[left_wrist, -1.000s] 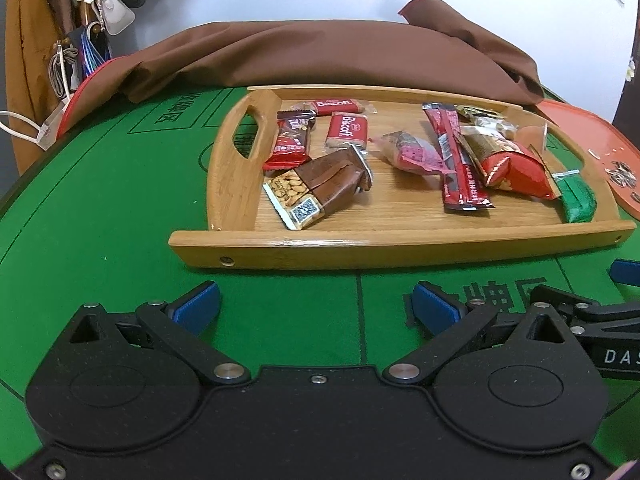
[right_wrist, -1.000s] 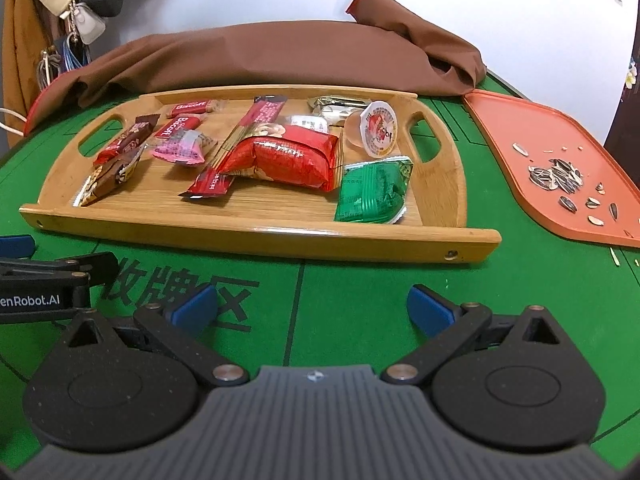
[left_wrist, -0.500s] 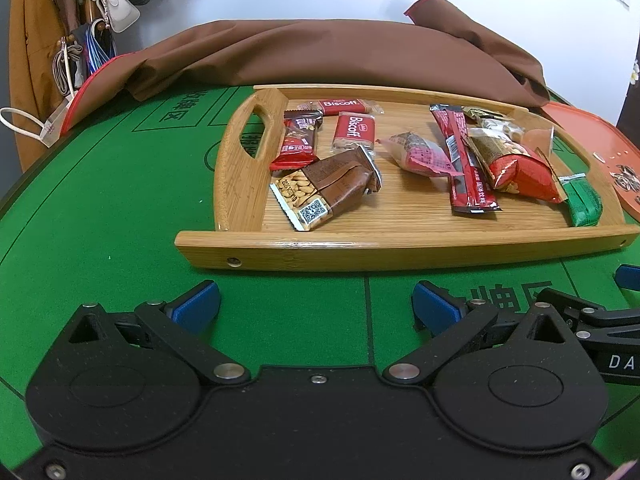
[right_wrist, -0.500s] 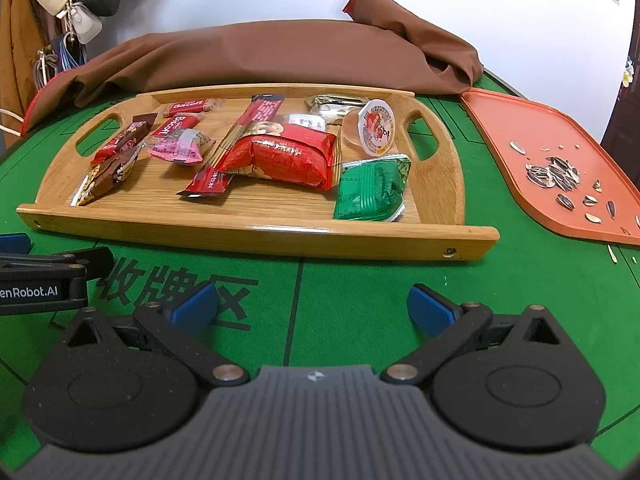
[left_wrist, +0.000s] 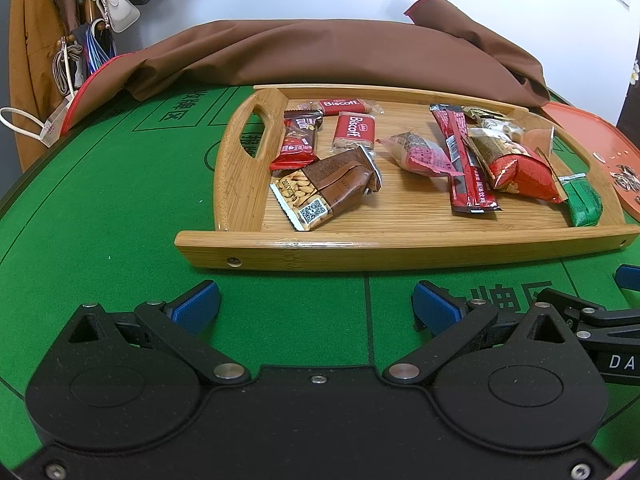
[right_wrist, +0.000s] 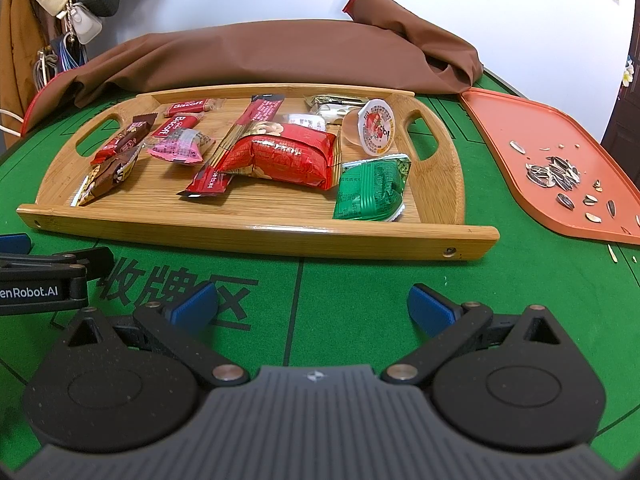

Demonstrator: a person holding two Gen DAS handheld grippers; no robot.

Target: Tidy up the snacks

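My left tool [left_wrist: 316, 304] and my right tool [right_wrist: 312, 304] both hang released over the green desk [left_wrist: 100, 208], just in front of the wooden tray [left_wrist: 400, 246], with nothing between their blue pads.

As far as I can judge, the gathering part looks done: every snack I can see already lies inside the tray, none on the felt before it. At the tray's left end sit two Biscoff biscuits [left_wrist: 354, 130], a dark red chocolate bar [left_wrist: 298, 144] and a brown peanut bar [left_wrist: 328, 188]. In the tray's middle lie a pink wrapped sweet [left_wrist: 424, 156] and a long red stick pack [left_wrist: 464, 160]. Toward the tray's right end are a red peanut bag [right_wrist: 284, 156], a green packet [right_wrist: 372, 190] and a jelly cup [right_wrist: 374, 128] tipped on its side, with small pale packets behind it.

What seems left is the sorting: the packs overlap and point every way. An orange dish [right_wrist: 540, 152] with seed shells lies right of the tray.
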